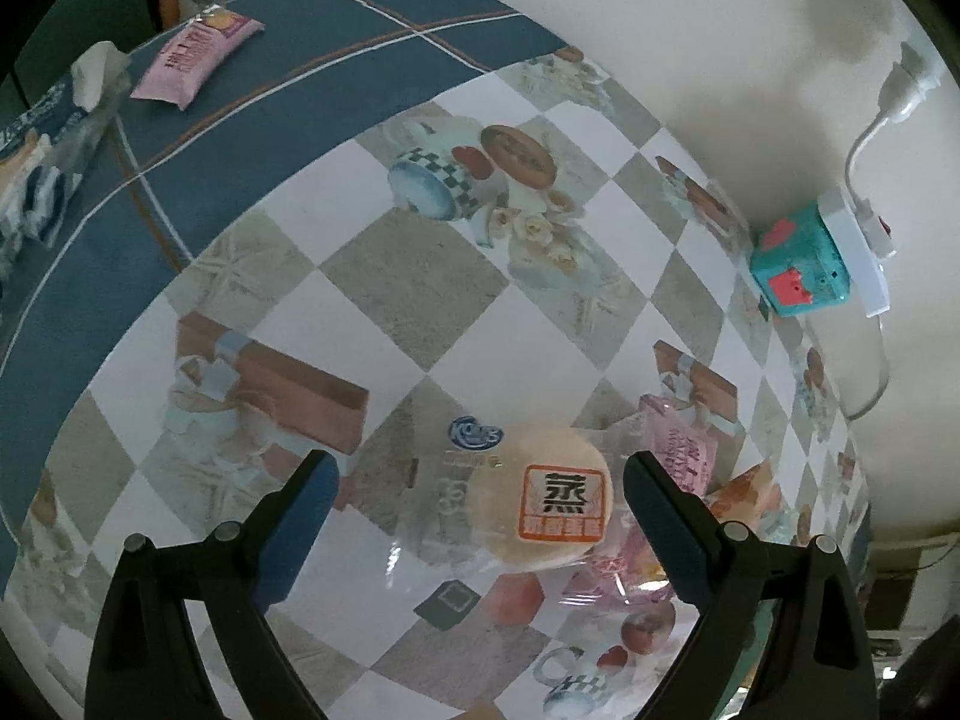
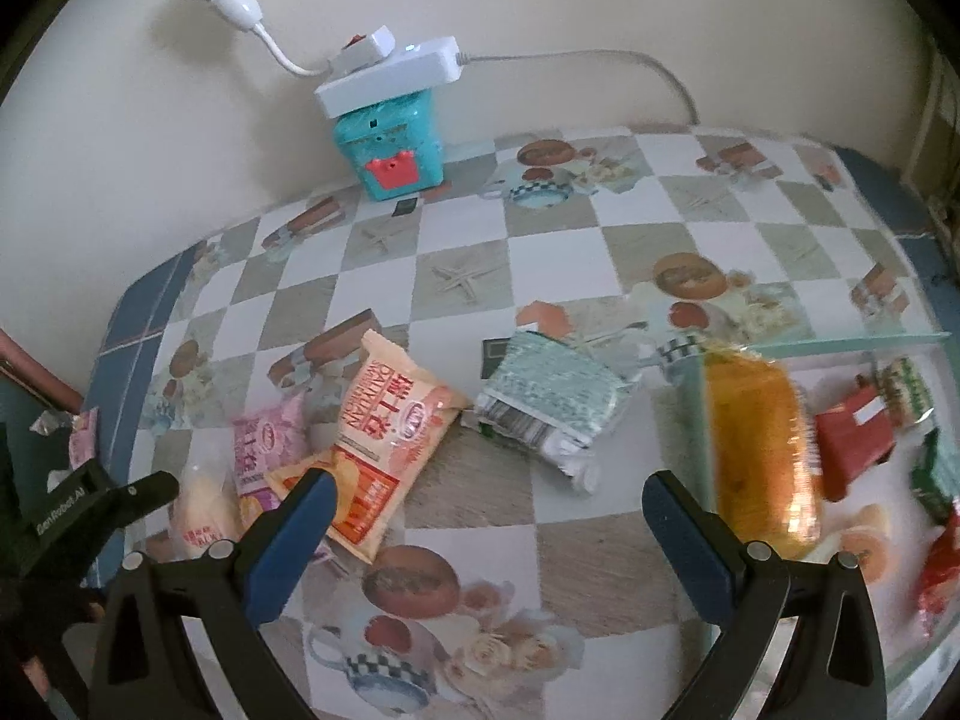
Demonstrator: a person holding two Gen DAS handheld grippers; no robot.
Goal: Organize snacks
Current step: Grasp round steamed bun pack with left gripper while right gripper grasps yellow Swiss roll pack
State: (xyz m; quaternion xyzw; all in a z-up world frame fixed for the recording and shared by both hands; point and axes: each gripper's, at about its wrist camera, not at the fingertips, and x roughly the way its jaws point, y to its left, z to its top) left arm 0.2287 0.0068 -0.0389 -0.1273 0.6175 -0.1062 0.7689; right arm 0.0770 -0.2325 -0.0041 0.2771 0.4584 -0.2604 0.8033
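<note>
My left gripper (image 1: pixel 480 492) is open, its fingers on either side of a round pale cake in a clear wrapper with an orange label (image 1: pixel 540 504); whether they touch it I cannot tell. A pink snack pack (image 1: pixel 687 450) lies just right of it. My right gripper (image 2: pixel 489 501) is open and empty above the table. An orange-and-cream snack bag (image 2: pixel 384 426), a pink pack (image 2: pixel 264 444), the pale cake (image 2: pixel 201 510) and a teal-and-silver packet (image 2: pixel 546 396) lie ahead of it. A clear tray (image 2: pixel 840 348) at right holds an orange bun (image 2: pixel 759 450) and other snacks.
A teal toy box (image 2: pixel 393 147) with a white power strip (image 2: pixel 390 75) on top stands at the wall. Another pink snack pack (image 1: pixel 195 54) lies on the blue cloth border at far left. The left gripper shows at the right wrist view's left edge (image 2: pixel 90 498).
</note>
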